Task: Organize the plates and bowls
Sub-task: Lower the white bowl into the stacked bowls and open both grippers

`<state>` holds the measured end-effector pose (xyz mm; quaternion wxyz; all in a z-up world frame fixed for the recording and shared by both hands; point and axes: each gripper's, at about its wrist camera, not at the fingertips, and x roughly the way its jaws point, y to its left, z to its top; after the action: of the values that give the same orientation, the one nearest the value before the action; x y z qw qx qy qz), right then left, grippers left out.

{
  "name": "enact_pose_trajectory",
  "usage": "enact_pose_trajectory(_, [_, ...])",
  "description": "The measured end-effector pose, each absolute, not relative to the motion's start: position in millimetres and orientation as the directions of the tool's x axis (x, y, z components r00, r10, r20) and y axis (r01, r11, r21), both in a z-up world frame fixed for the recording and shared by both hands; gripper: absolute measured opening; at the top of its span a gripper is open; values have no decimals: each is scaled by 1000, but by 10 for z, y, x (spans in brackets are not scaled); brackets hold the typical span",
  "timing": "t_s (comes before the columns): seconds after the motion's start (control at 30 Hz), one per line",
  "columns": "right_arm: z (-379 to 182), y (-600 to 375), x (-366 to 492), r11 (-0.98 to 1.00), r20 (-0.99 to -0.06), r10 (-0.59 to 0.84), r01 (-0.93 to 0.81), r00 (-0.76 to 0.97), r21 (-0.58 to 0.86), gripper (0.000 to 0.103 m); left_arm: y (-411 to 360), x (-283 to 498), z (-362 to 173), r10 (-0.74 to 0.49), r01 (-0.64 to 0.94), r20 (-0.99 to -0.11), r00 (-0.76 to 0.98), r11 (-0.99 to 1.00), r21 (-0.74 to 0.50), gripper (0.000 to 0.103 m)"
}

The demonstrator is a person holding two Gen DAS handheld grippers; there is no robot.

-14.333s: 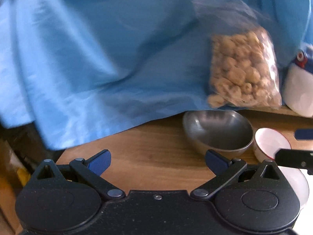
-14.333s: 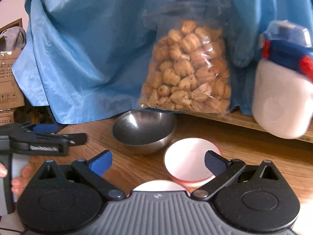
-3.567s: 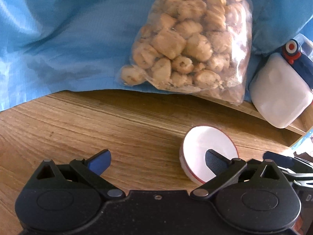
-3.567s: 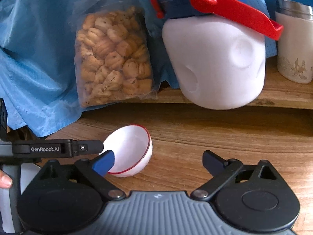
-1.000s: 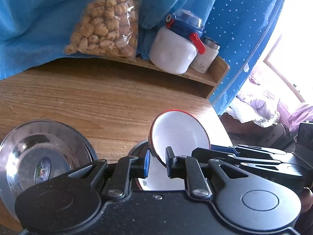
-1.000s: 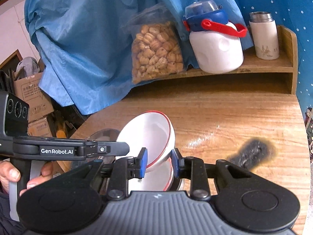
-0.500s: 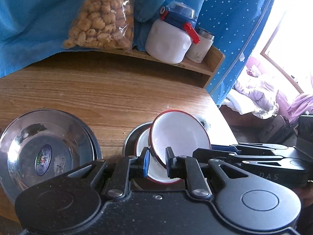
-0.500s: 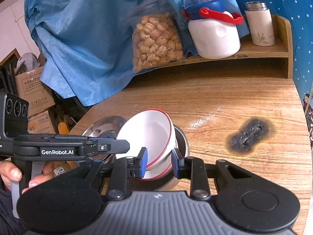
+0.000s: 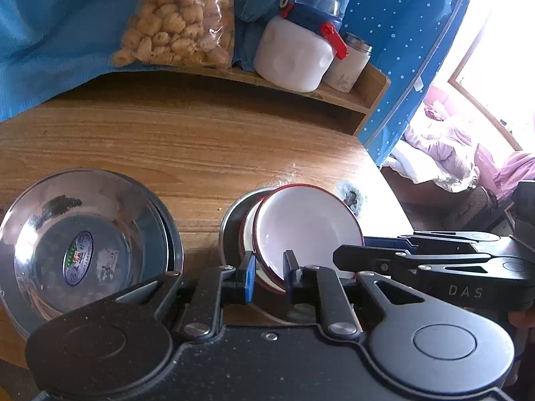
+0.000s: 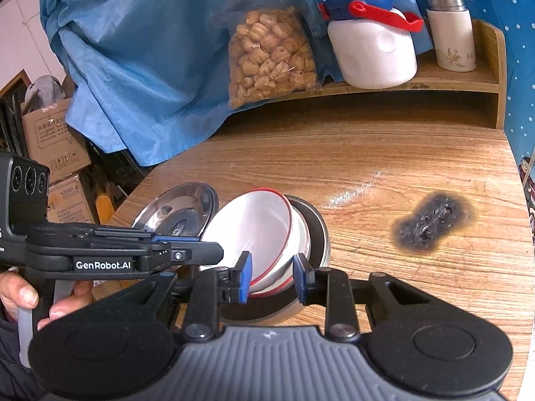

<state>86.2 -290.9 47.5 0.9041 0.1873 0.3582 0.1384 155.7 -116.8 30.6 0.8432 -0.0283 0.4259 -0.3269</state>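
A white bowl with a red rim [image 9: 307, 227] [image 10: 254, 230] leans tilted over a second white bowl [image 9: 249, 230], which nests in a steel bowl [image 9: 234, 220] [image 10: 317, 234] on the wooden table. My left gripper [image 9: 269, 275] is shut on the tilted bowl's near rim. From the other side, my right gripper [image 10: 272, 279] is shut on the same bowl's rim. Each gripper also shows in the other's view: the right gripper [image 9: 418, 255] and the left gripper [image 10: 150, 254]. To the left, stacked steel plates [image 9: 83, 244] [image 10: 180, 207] lie flat.
A low shelf [image 9: 337, 92] at the table's back carries a snack bag [image 9: 180, 23], a white jug [image 9: 294, 56] and a flask [image 10: 451, 33]. Blue cloth hangs behind. A burn mark [image 10: 431, 227] lies right of the stack. Cardboard boxes [image 10: 50, 140] stand beyond the table's left edge.
The held white bowl has come down closer onto the white bowl in the steel bowl. Both grippers keep the same grip on its rim.
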Motion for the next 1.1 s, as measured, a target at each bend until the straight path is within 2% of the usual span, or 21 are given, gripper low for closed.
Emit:
enact_pose_trajectory(0.93, [442,-2875,905,902,-613,370,-112,697,417,31,-1208,1614,303,-555,527,-717,421,793,-305,17])
enact_pose_trajectory(1.1, [437,-2869,900,904,-611,367,-114,702,412,32,-1221,1602,311,-561,534,-714,420,789,-305,22])
